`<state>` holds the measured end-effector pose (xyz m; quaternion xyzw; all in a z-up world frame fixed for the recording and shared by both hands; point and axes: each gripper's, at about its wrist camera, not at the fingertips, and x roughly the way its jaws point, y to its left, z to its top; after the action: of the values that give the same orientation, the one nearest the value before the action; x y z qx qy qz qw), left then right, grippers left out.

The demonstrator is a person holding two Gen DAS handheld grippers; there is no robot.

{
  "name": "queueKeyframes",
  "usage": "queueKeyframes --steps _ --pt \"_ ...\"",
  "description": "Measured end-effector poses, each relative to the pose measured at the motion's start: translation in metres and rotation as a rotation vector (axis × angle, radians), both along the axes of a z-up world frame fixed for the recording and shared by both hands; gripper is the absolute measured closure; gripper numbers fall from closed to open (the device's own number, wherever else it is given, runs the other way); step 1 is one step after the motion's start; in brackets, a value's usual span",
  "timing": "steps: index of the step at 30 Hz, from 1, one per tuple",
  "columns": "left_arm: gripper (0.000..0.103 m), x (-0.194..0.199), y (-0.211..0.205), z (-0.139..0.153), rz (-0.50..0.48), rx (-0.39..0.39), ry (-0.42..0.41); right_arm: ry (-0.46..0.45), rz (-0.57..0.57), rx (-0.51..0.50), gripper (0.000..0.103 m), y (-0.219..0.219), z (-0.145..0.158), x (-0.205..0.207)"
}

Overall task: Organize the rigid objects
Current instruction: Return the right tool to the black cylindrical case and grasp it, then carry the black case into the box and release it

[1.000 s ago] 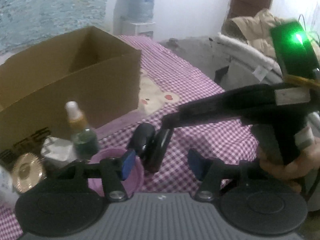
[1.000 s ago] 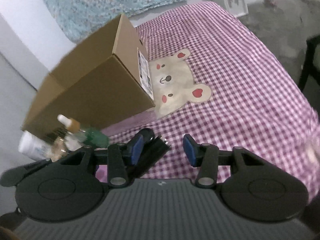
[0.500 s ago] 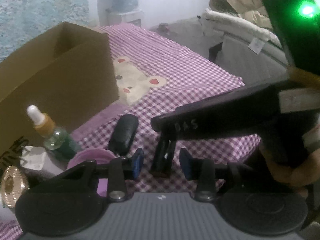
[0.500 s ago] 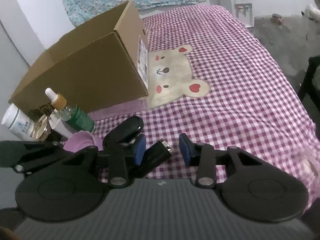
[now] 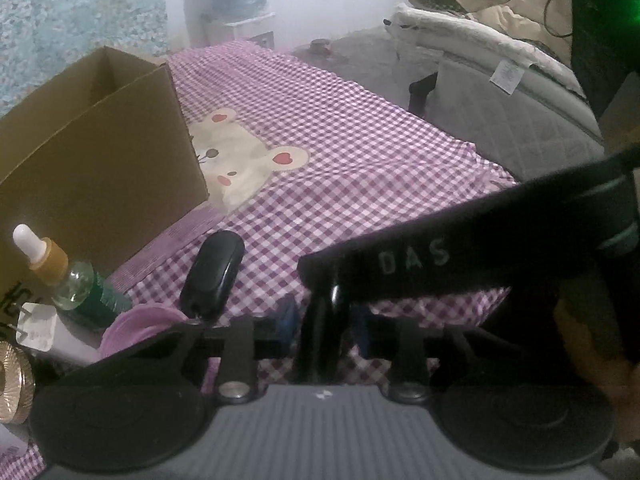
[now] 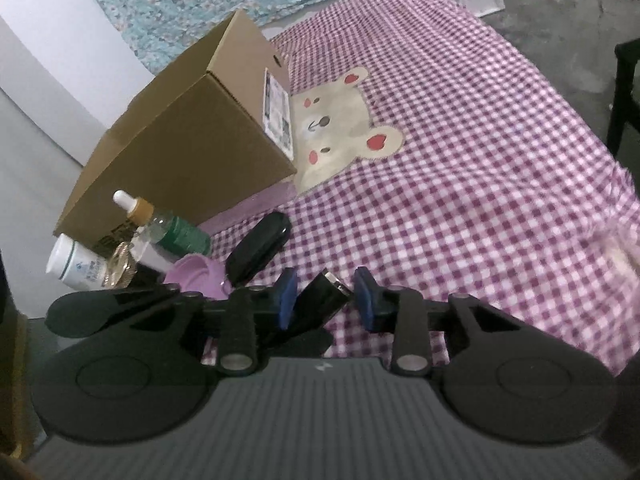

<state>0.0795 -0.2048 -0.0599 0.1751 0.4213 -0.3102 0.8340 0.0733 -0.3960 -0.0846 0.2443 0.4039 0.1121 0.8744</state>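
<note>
A short black tube (image 5: 322,320) with a silver end (image 6: 334,280) lies on the purple checked cloth (image 5: 360,152). My left gripper (image 5: 324,326) has come down over it. Its jaws are closing and its blue pads (image 5: 286,320) press on the tube's sides. From the other side, my right gripper (image 6: 326,300) straddles the same tube (image 6: 320,300) and its jaws are closing too. The left pad sits against the tube, and a gap remains at the right pad (image 6: 366,300). In the left wrist view the right gripper's black body (image 5: 460,260) crosses above the tube.
An open cardboard box (image 5: 100,160) stands at the left. In front of it are a black oval case (image 5: 214,272), a green dropper bottle (image 5: 76,284), a pink dish (image 5: 136,324), a gold round piece (image 5: 10,384) and a white bottle (image 6: 76,266). A bed (image 5: 500,112) stands to the right.
My left gripper sank toward the cloth and narrowed its jaws onto the black tube. The right gripper's jaws also narrowed and shifted until the tube lay between them.
</note>
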Motion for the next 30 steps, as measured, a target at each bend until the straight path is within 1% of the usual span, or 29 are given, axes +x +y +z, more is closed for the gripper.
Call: queueKeyframes --steps 1,3,6,12,15,17,19,22,26,28,30 --pt "0.080 -0.001 -0.001 0.000 0.002 0.001 -0.006 -0.005 -0.002 0.004 0.074 0.001 -0.001 -0.001" --pt "0.081 -0.005 -0.004 0.000 0.003 0.010 -0.028 -0.009 -0.005 0.004 0.075 0.003 -0.001 -0.001" --pt "0.081 -0.006 -0.003 0.000 0.011 0.004 -0.034 -0.004 -0.016 0.016 0.075 0.003 -0.001 -0.003" --pt "0.081 -0.011 0.005 0.003 0.037 -0.028 -0.054 0.039 -0.036 0.179 0.076 -0.009 -0.011 -0.008" --pt "0.081 -0.014 0.011 0.010 0.048 -0.046 -0.073 0.040 -0.045 0.248 0.077 -0.012 -0.012 -0.010" --pt "0.081 -0.016 0.017 0.018 0.057 -0.066 -0.091 0.030 -0.042 0.275 0.077 -0.012 -0.008 -0.012" --pt "0.081 -0.021 0.023 0.031 0.070 -0.081 -0.128 0.001 -0.030 0.284 0.077 -0.009 0.003 -0.016" --pt "0.081 -0.026 0.038 0.057 0.101 -0.110 -0.192 -0.064 0.005 0.272 0.077 0.001 0.029 -0.018" --pt "0.080 -0.025 0.068 0.101 0.167 -0.148 -0.272 -0.175 0.094 0.255 0.077 0.026 0.076 -0.010" --pt "0.080 -0.019 0.086 0.124 0.211 -0.164 -0.298 -0.230 0.154 0.250 0.077 0.043 0.101 0.000" --pt "0.080 -0.009 0.104 0.142 0.250 -0.175 -0.311 -0.265 0.204 0.252 0.077 0.059 0.121 0.013"
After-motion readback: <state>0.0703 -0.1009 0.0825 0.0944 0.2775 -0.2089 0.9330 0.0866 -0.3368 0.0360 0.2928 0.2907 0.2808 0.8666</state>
